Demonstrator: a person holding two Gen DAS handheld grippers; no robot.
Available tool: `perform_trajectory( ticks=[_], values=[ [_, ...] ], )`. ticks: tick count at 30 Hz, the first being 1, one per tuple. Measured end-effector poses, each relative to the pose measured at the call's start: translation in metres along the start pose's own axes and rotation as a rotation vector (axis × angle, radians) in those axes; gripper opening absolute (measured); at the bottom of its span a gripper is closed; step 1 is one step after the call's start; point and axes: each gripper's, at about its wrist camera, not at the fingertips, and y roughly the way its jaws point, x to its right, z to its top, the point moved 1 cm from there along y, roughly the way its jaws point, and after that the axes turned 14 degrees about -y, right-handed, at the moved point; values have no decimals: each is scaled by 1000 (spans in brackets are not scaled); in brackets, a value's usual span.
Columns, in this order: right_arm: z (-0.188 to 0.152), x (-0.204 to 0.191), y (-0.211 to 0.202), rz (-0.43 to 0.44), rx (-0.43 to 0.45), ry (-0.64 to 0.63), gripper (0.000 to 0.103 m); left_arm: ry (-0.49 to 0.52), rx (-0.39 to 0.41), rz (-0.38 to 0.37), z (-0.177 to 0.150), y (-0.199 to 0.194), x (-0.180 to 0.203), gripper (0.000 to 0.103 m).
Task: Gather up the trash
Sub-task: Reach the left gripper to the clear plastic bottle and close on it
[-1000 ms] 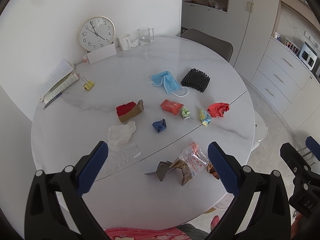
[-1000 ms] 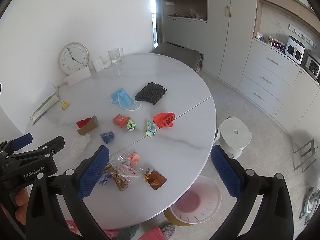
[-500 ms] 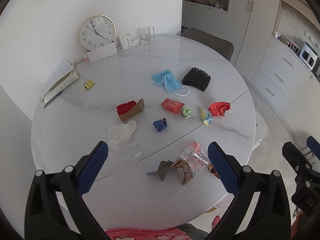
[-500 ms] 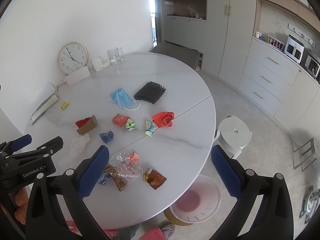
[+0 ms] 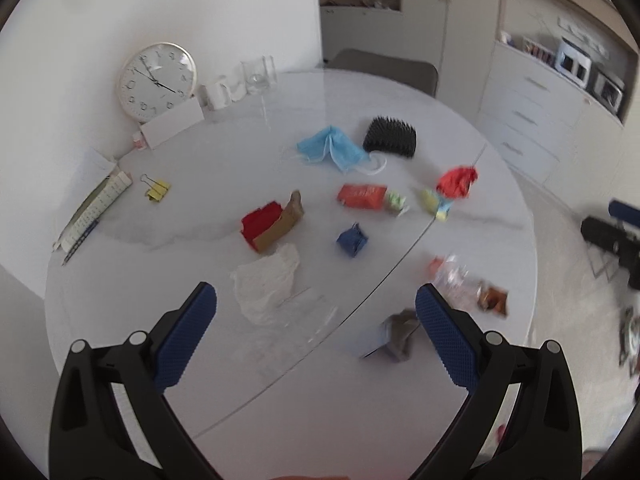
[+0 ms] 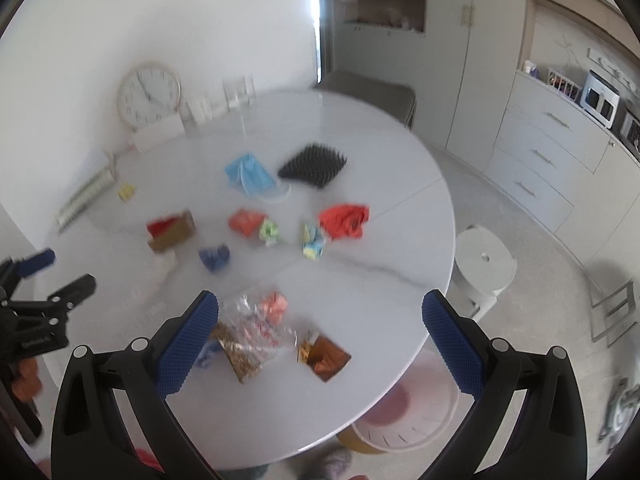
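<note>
Trash lies scattered on a round white marble table (image 5: pixel 248 364): a blue face mask (image 5: pixel 330 152), a black spiky pad (image 5: pixel 390 138), crumpled red paper (image 5: pixel 456 182), a red wrapper (image 5: pixel 362 196), a small blue wad (image 5: pixel 352 240), a red-and-brown carton (image 5: pixel 272 226), a white tissue (image 5: pixel 266 284), and snack wrappers (image 6: pixel 256 332) near the front edge. My left gripper (image 5: pixel 316 312) is open and empty above the tissue. My right gripper (image 6: pixel 320 320) is open and empty above the snack wrappers and a copper foil wrapper (image 6: pixel 324 356).
A clock (image 5: pixel 156 80), cups and a glass (image 5: pixel 258 74) stand at the table's back by the wall. A notepad and yellow binder clip (image 5: pixel 156 190) lie at the left. A pink-and-white bin (image 6: pixel 404 416) sits on the floor under the table's right edge, beside a white stool (image 6: pixel 484 266).
Both grippers have moved forward and lower toward the table, so the trash looks larger. The views are blurred by motion. Both stay open.
</note>
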Motion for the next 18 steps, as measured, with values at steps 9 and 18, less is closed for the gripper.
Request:
perform_trajectory(
  ticks=[9, 18],
  values=[
    [-14, -36, 54, 106, -175, 22, 101, 313, -123, -46, -20, 56, -43, 95],
    [-17, -56, 81, 95, -286, 55, 101, 545, -190, -199, -30, 105, -35, 95]
  ],
)
